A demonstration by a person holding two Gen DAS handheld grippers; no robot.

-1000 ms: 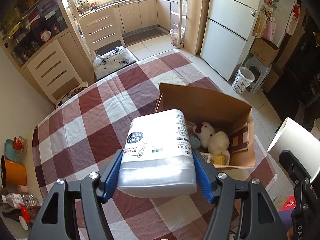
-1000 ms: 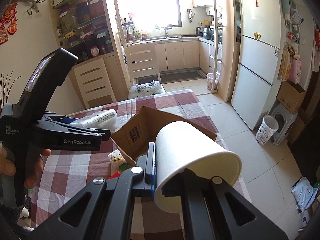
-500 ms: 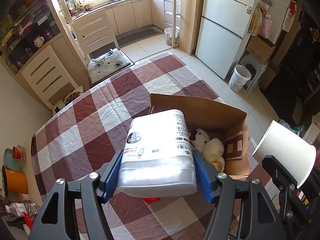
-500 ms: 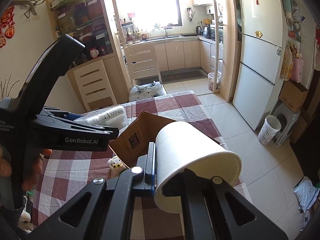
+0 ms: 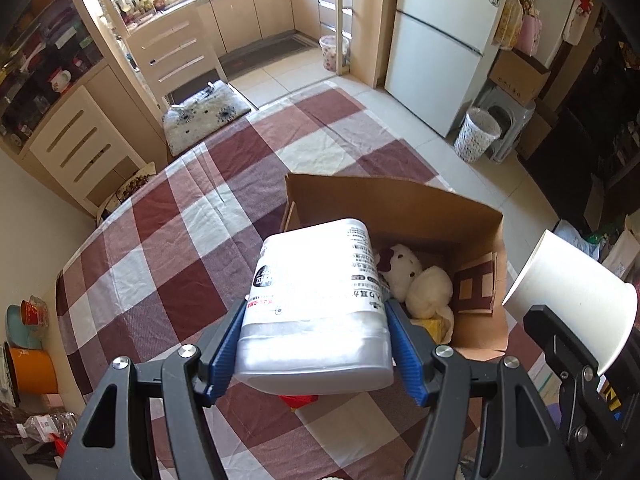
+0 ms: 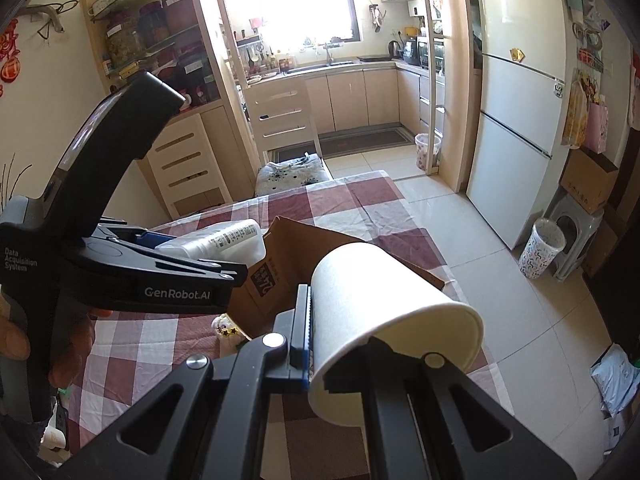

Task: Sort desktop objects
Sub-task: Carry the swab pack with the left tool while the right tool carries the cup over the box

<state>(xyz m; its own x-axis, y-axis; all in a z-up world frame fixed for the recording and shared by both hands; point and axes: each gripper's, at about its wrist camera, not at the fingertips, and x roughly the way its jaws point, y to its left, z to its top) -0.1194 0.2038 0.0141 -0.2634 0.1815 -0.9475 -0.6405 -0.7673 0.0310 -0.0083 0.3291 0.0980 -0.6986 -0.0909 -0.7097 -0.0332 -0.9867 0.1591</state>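
Note:
My left gripper [image 5: 316, 344] is shut on a white plastic pack with printed text [image 5: 316, 300], held above the checked tablecloth beside the open cardboard box [image 5: 400, 204]. The pack also shows in the right wrist view [image 6: 218, 238]. The box holds a white plush toy [image 5: 404, 266], a cream plush [image 5: 430, 292] and a brown booklet [image 5: 476, 286]. My right gripper [image 6: 340, 344] is shut on a white paper cup [image 6: 384, 300] lying sideways, one finger inside its rim, to the right of the box [image 6: 280, 268]. The cup shows in the left wrist view [image 5: 568, 304].
The checked tablecloth [image 5: 168, 240] covers the table. A red item [image 5: 298, 400] lies under the pack. A small plush [image 6: 226, 330] lies left of the box. A chair with a cushion [image 5: 204, 116] stands at the far edge. An orange pot [image 5: 30, 368] sits off the left edge.
Both grippers have risen and moved slightly nearer the box. The box sits lower and more central in the left wrist view. Both grips are unchanged.

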